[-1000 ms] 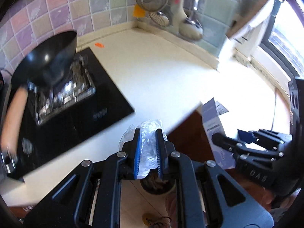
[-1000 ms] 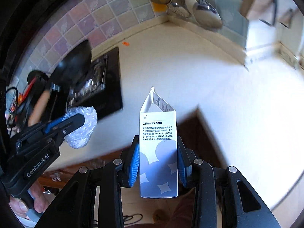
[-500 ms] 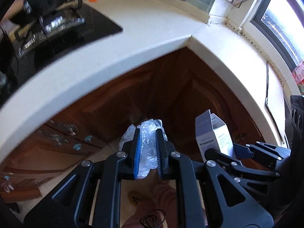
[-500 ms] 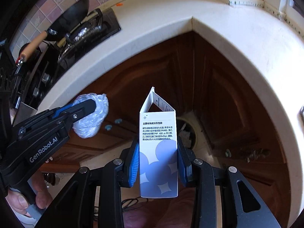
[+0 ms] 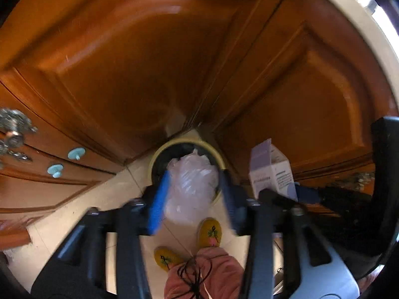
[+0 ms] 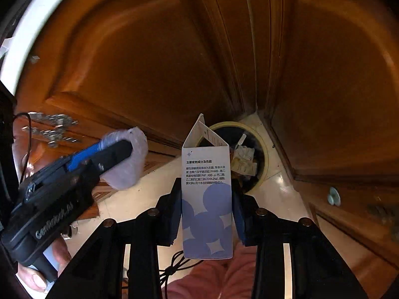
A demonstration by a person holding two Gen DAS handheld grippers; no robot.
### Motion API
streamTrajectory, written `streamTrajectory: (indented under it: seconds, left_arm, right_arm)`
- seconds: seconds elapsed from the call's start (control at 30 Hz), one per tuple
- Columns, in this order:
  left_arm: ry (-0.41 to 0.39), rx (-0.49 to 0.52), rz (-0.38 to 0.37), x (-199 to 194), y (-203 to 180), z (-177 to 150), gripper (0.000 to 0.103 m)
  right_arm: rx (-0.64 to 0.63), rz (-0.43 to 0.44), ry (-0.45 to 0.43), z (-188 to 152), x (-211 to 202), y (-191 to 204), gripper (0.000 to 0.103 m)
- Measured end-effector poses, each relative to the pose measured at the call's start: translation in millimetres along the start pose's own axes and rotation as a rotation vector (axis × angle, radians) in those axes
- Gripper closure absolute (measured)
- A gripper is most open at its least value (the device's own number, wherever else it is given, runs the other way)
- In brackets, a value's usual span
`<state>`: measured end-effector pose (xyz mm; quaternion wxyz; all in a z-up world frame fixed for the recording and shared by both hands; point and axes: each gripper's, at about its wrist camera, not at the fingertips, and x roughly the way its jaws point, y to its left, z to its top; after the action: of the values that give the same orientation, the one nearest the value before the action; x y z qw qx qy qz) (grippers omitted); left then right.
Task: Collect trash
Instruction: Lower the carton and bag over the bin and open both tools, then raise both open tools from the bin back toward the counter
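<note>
My left gripper [image 5: 193,186] has its jaws spread apart, and a crumpled clear plastic bag [image 5: 190,186] sits loose between them, above a round yellow-rimmed trash bin [image 5: 159,153] on the floor. The bag [image 6: 127,164] also shows at the left gripper's tip in the right wrist view. My right gripper [image 6: 205,199] is shut on a white and blue carton [image 6: 207,199] with its top flap open, held upright just in front of the bin [image 6: 264,149], which holds paper scraps. The carton [image 5: 271,172] also shows in the left wrist view.
Brown wooden cabinet doors [image 5: 139,62] meet in a corner right behind the bin. Drawers with pale blue knobs [image 5: 76,153] are at the left. The floor is light tile [image 6: 139,199]. The person's yellow slippers [image 5: 209,231] stand below the grippers.
Both grippers dropped from countertop height down toward the floor bin. The left jaws have opened and the plastic bag is no longer squeezed. The right gripper still holds the carton.
</note>
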<state>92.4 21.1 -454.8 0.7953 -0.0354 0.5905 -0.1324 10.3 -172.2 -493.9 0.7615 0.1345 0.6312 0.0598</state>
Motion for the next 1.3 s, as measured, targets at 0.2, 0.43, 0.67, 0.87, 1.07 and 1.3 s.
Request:
streamTrajectory:
  seconds: [0.2, 0.43, 0.67, 0.87, 1.07, 1.3]
  left_arm:
    - [0.069, -0.067, -0.011, 21, 18, 1, 0.042]
    - [0.087, -0.091, -0.001, 0, 23, -1, 0.040]
    - [0.072, -0.079, -0.006, -65, 22, -3, 0.040]
    - [-0.013, -0.010, -0.027, -145, 6, 3, 0.040]
    - [-0.125, 0.072, -0.028, -224, -11, 14, 0.040]
    - [-0.248, 0.106, -0.029, -298, -20, 32, 0.037]
  right_arm:
    - [0.004, -0.006, 0.015, 7, 20, -7, 0.044]
    - [-0.019, -0.020, 0.017, 22, 1, -4, 0.043]
    - [-0.039, -0.003, -0.010, 40, -63, 24, 0.043]
    - [-0.054, 0.016, -0.072, 44, -132, 62, 0.043]
    - [-0.056, 0.020, -0.156, 45, -205, 97, 0.043]
    - [-0.071, 0.029, -0.294, 45, -291, 129, 0.043]
